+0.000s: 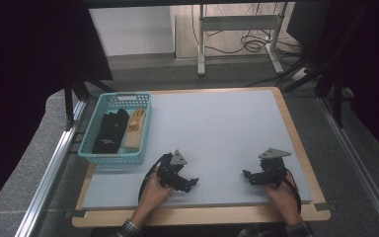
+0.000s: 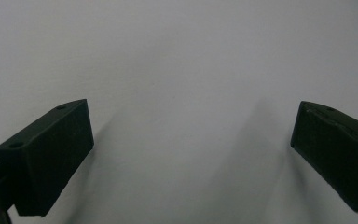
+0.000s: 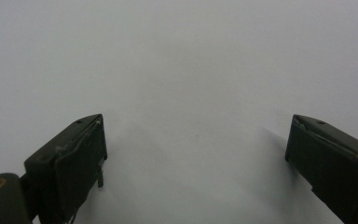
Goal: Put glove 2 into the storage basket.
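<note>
Left gripper [image 1: 193, 181]: jaws wide apart, holding nothing, low over the mat [image 1: 217, 128].
Right gripper [image 1: 246, 176]: jaws wide apart, nothing between them.
Basket [image 1: 89, 150]: just beyond the left gripper, to its left.
Gloves: black glove [image 1: 109, 131] and tan glove [image 1: 135, 129] lying in the basket.

Open mat ahead of both grippers; basket is the one obstacle.

Ahead of the left gripper [image 1: 193, 181] and the right gripper [image 1: 247, 176], both with jaws spread wide, the grey mat [image 1: 217, 123] lies bare, with free passage forward and between the two tools. The basket [image 1: 116, 157] stands just beside the left gripper, forward and to its outer side, with gloves [image 1: 112, 129] inside, blocking that way. The mat's edge runs just beyond the right gripper's outer side.
</note>
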Demonstrator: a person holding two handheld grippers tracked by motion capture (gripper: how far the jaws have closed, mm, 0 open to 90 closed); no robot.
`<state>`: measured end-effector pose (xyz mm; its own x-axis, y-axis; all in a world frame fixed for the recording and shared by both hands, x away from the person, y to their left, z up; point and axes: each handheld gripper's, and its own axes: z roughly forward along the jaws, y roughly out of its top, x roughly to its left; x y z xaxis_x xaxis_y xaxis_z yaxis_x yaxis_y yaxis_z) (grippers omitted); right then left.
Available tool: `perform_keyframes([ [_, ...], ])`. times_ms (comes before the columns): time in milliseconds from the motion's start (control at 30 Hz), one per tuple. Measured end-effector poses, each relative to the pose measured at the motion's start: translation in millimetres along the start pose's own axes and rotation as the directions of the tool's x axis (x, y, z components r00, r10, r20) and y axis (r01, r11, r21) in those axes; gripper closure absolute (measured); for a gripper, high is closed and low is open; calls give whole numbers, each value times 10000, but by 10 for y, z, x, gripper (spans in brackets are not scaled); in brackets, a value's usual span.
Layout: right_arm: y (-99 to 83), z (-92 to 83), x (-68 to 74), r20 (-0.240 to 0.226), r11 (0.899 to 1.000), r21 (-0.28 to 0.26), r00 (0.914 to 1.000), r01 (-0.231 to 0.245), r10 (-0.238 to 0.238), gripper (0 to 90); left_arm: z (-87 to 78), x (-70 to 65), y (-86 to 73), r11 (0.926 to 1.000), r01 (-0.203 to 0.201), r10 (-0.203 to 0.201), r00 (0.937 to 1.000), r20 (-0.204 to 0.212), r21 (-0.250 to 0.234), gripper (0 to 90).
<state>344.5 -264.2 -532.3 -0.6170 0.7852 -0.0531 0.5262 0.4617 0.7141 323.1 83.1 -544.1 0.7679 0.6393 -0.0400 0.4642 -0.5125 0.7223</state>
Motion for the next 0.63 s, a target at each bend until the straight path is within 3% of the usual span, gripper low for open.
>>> perform_keyframes([
  [167, 0, 0, 0, 3, 10000, 2, 10000, 4, -4, 51, 13, 1, 3, 9999, 57, -57, 10000, -10, 83, 0],
  [300, 0, 0, 0, 3, 10000, 2, 10000, 4, -4, 51, 41, -12, 15, 9991, -55, 63, 9998, -186, 420, 0],
  [633, -3, 0, 2, 0, 10000, -1, 10000, 0, 0, 51, 45, -12, 16, 9988, -2, 11, 9998, -188, 486, 0],
])
